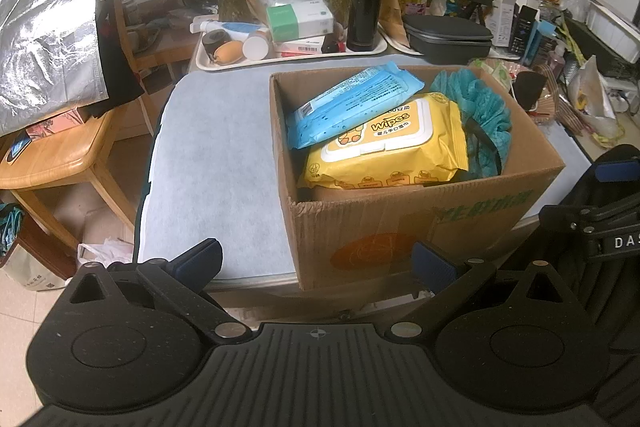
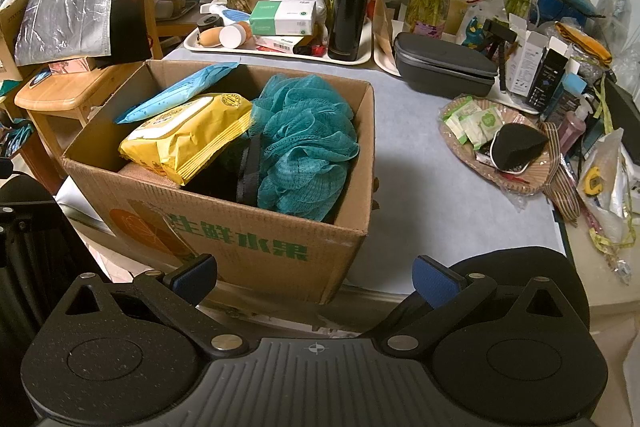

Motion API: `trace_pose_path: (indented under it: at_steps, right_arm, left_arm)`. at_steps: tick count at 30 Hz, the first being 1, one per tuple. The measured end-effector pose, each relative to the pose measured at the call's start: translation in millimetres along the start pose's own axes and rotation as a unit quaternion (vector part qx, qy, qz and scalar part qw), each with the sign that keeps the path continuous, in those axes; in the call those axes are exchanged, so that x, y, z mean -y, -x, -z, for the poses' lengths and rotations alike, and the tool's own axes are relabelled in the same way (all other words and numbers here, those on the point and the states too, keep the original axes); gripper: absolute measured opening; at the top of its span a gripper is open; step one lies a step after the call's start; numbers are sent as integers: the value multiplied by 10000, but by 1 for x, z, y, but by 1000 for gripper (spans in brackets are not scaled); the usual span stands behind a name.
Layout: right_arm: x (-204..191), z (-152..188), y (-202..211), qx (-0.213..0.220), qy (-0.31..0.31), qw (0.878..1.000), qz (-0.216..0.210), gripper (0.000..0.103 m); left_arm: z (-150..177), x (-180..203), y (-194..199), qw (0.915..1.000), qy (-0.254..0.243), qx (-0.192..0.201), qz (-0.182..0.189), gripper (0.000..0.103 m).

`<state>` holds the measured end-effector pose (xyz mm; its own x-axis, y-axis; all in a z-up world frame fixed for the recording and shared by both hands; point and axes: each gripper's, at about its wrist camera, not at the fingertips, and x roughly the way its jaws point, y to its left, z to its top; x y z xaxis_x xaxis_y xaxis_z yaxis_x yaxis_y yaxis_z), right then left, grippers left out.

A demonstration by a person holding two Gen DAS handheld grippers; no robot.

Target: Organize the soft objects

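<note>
An open cardboard box [image 1: 400,223] [image 2: 240,239] stands on the pale blue table cover. Inside lie a yellow wipes pack [image 1: 392,147] [image 2: 188,139], a blue wipes pack [image 1: 352,103] [image 2: 176,93] resting on top of it, and a teal mesh bath sponge [image 1: 480,111] [image 2: 304,143] at the box's right side. Something dark with a black strap [image 2: 248,167] sits beneath them. My left gripper [image 1: 320,261] hangs open in front of the box's near wall, holding nothing. My right gripper [image 2: 316,277] is also open and empty, near the box's front right corner.
A cream tray [image 2: 280,53] at the back holds a black flask [image 2: 352,7], a tissue box and small bottles. A dark grey case [image 2: 444,69], a woven plate of sachets [image 2: 492,147], glass vases with plants and clutter fill the right. A wooden chair [image 1: 60,155] stands left.
</note>
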<state>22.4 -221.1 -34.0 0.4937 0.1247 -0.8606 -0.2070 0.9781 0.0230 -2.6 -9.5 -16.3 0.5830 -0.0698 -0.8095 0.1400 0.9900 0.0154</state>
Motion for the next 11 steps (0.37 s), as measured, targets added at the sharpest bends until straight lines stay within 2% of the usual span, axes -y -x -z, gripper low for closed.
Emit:
trace_pose_path:
  at_steps: [11]
  right_arm:
    - [-8, -2, 6, 95, 102, 9998, 146, 103]
  left_arm:
    - [0, 0, 2, 9999, -77, 144, -29, 103]
